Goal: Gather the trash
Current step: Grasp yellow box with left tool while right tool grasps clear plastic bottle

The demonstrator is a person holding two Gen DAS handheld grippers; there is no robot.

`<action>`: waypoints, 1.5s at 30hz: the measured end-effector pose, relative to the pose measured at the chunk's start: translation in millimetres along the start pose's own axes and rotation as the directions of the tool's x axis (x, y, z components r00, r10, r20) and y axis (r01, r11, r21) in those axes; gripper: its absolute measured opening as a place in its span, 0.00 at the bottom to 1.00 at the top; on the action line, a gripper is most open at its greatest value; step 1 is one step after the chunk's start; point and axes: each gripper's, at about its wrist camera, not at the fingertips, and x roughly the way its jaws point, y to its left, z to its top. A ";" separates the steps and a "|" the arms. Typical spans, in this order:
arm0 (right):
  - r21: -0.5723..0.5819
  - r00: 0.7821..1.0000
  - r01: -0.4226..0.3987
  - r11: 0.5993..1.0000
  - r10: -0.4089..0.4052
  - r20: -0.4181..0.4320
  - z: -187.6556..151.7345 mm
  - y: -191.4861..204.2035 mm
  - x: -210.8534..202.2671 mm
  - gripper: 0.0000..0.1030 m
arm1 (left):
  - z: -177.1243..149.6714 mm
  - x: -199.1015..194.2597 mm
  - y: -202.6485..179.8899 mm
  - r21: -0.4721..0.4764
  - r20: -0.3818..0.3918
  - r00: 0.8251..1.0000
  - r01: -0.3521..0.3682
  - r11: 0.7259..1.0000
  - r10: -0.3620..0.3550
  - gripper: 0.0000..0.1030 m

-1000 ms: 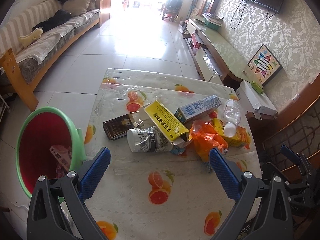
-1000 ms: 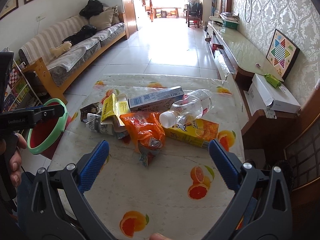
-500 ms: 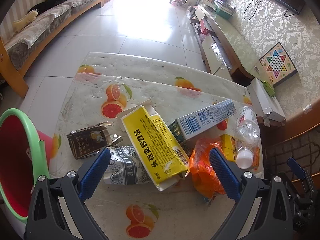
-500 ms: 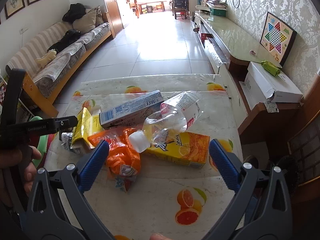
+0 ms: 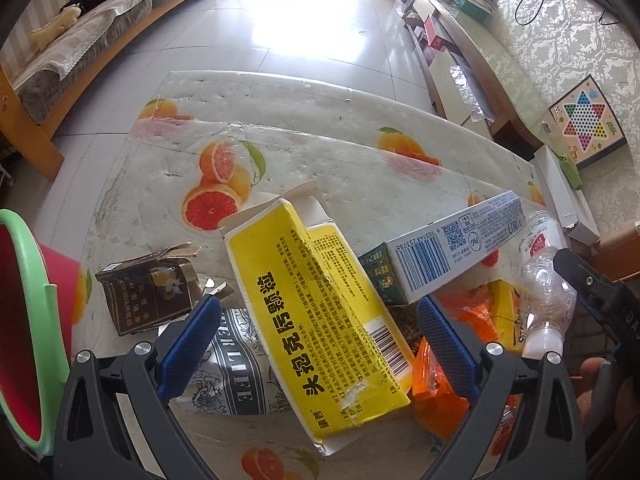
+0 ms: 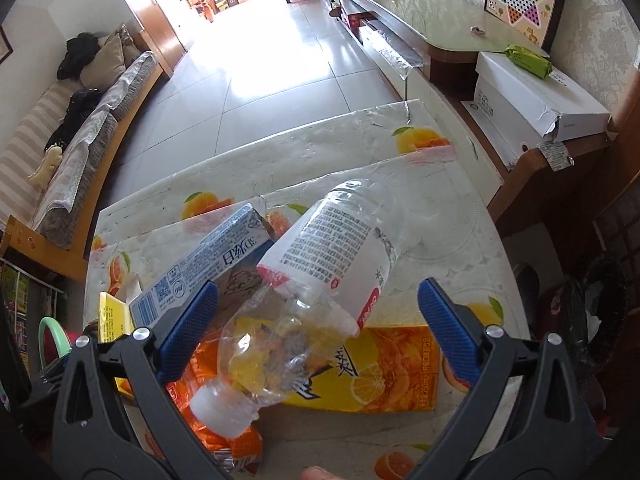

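Tongs, left (image 5: 318, 334) and right (image 6: 318, 330), gape wide, empty; yellow carton (image 5: 320, 320) half hides crushed cup (image 5: 228, 364).

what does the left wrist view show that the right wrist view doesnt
Only the left wrist view shows the crumpled dark brown carton, the black-and-white printed paper cup and the full face of the long yellow cardboard box.

Only the right wrist view shows the flat orange-and-yellow juice carton clearly and the white box on the wooden side cabinet.

Both show the crushed clear plastic bottle, the blue-and-white toothpaste box, the orange plastic bag, the green-rimmed red bin and an open tool: left, right.
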 end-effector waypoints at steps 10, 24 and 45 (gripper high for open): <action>0.022 0.998 0.023 1.000 -0.022 -0.055 -0.1 -1.4 24.9 0.95 | 4.6 12.5 6.2 -0.021 -0.002 0.999 0.038 0.999 -0.038 0.89; -0.033 0.998 -0.033 0.999 0.031 -0.059 1.7 7.1 25.9 0.63 | 1.0 15.0 22.7 -0.179 -0.013 0.977 0.209 0.961 -0.215 0.52; -0.096 0.997 -0.064 0.993 0.069 0.040 7.4 14.0 -26.1 0.57 | 4.2 -44.7 29.5 -0.106 0.134 0.976 0.186 0.977 -0.172 0.34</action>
